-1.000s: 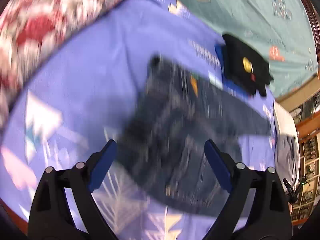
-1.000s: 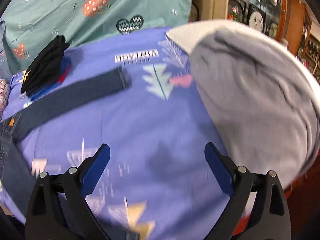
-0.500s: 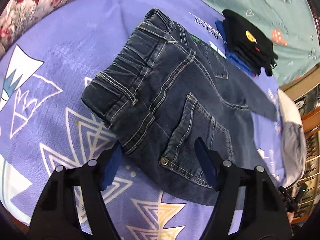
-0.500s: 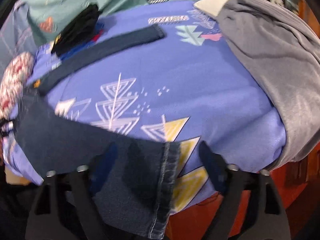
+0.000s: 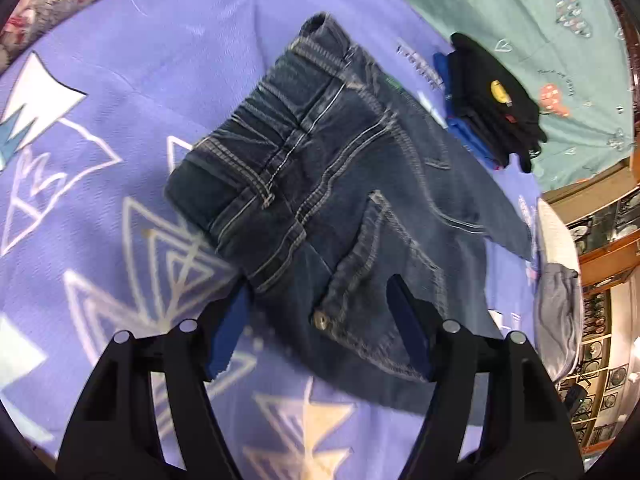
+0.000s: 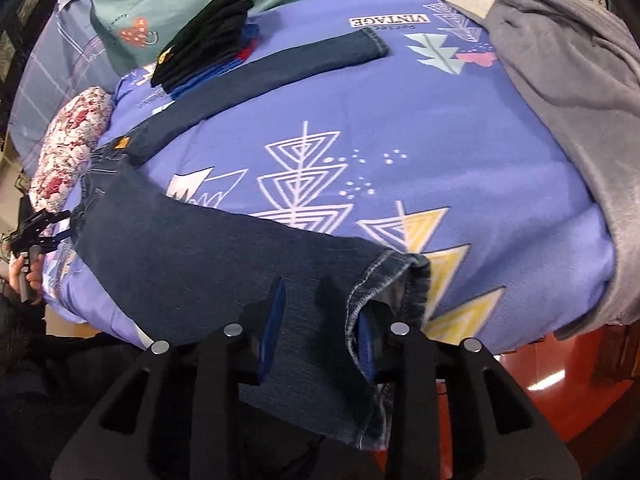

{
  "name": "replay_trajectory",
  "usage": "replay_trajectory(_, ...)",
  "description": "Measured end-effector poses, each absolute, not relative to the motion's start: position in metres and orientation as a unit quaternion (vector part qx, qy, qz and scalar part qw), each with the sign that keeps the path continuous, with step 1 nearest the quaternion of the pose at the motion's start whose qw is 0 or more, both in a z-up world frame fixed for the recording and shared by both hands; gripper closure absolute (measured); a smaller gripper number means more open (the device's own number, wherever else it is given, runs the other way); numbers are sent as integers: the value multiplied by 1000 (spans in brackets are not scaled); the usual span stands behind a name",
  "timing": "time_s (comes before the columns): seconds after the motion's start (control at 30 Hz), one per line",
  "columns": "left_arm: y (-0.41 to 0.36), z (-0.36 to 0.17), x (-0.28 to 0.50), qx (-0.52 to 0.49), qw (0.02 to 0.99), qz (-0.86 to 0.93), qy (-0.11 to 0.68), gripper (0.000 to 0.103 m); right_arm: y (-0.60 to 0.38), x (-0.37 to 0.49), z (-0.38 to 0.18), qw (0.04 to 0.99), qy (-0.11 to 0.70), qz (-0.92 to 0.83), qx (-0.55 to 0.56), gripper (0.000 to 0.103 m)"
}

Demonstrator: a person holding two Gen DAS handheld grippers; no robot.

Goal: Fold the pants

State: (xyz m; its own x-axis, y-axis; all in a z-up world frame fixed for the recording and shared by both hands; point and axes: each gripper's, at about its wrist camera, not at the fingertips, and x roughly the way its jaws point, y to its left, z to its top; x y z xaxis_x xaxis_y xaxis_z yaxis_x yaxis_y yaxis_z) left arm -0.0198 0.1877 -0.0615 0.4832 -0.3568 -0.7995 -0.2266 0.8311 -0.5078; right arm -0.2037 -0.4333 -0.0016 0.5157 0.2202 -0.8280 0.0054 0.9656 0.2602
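Note:
Dark blue jeans point(image 5: 332, 200) lie spread on a purple patterned bedspread point(image 5: 100, 120), waistband toward the far left, legs apart. My left gripper point(image 5: 320, 324) is open, its blue pads on either side of the near waist and back pocket. In the right wrist view the near leg point(image 6: 224, 256) runs to the bed's front edge and the far leg point(image 6: 288, 68) lies across the back. My right gripper point(image 6: 316, 328) is partly closed around the near leg's hem point(image 6: 384, 280), the cloth between its pads; the right pad sits inside the hem opening.
A folded black garment on blue ones point(image 5: 492, 100) point(image 6: 204, 40) lies beyond the jeans. A grey garment point(image 6: 580, 92) lies at the bed's right end. A floral pillow point(image 6: 68, 148) sits at the left. A teal sheet point(image 5: 520, 20) lies behind. Red floor point(image 6: 560, 380) is below.
My right gripper moved down onto the near leg's hem and narrowed around it. My left gripper stayed open and edged closer over the waist.

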Motion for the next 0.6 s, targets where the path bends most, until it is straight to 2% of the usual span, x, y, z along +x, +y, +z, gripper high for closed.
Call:
replay_trajectory(0.07,189,-63,-16,-291,817,-35,496,34,-436,-198,-9,864,485,59,119,82)
replay_trajectory(0.1,191,-64,-14,-302,816,-29,493,34,-438,-196,-10,865,482,60,126,94)
replay_trajectory(0.13,192,-64,-13,-309,814,-27,491,37,-443,-197,-7,870,469,61,136,97)
replay_trajectory(0.17,192,-64,-14,-311,815,-21,488,45,-446,-199,-3,875,459,60,141,98)
replay_trajectory(0.2,191,-63,-16,-300,820,-13,487,69,-450,-201,0,878,451,59,146,100)
replay_trajectory(0.23,192,-62,-18,-292,824,-7,485,82,-454,-203,4,881,444,58,151,100)
replay_trajectory(0.27,193,-61,-21,-290,828,-6,481,84,-457,-205,6,884,438,57,154,100)
replay_trajectory(0.37,205,-61,-31,-307,825,-5,475,84,-464,-207,9,886,430,59,163,100)
replay_trajectory(0.43,213,-69,-34,-324,812,10,486,74,-465,-205,7,885,431,59,165,100)
replay_trajectory(0.5,217,-70,-37,-329,812,13,482,72,-466,-201,4,883,433,58,169,100)
replay_trajectory(0.57,216,-67,-34,-326,813,26,481,64,-465,-199,2,883,434,58,171,101)
replay_trajectory(0.6,216,-67,-32,-331,813,24,479,50,-466,-198,1,882,434,58,172,101)
